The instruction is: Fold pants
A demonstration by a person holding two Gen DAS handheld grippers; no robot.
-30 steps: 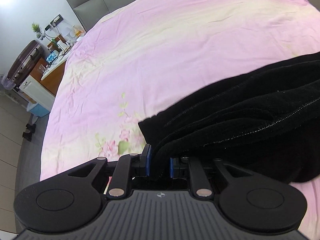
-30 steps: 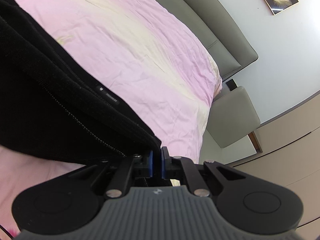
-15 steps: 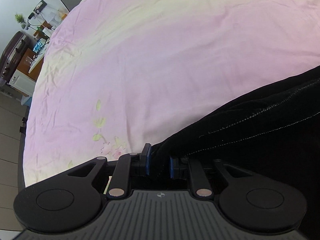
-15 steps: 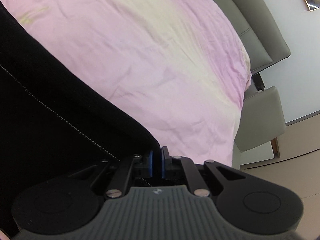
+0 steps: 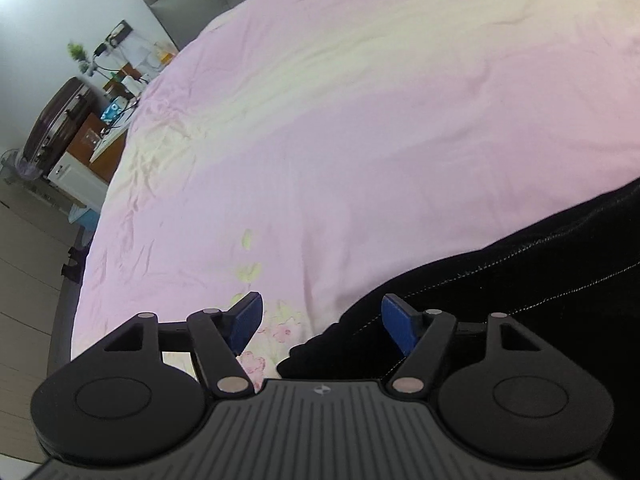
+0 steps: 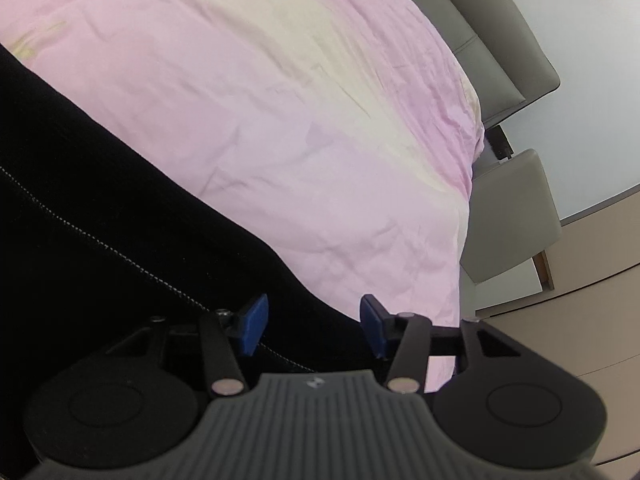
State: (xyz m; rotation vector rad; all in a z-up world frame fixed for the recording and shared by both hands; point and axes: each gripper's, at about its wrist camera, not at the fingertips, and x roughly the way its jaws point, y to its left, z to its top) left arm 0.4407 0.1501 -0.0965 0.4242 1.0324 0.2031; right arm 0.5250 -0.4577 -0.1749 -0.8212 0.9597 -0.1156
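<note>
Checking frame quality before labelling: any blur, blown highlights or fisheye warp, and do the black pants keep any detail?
Left wrist view: sharp, strong barrel warp, dark corners; pink bedspread pales to cream without clipping; pants nearly crushed, only stitching reads. Right wrist view: same warp, slightly soft; pants a flat black mass with one dotted seam.

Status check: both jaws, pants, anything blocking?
Left gripper and right gripper: jaws just opened, nothing pinched. Black pants lie released on the pink bedspread. Nothing in the way.
</note>
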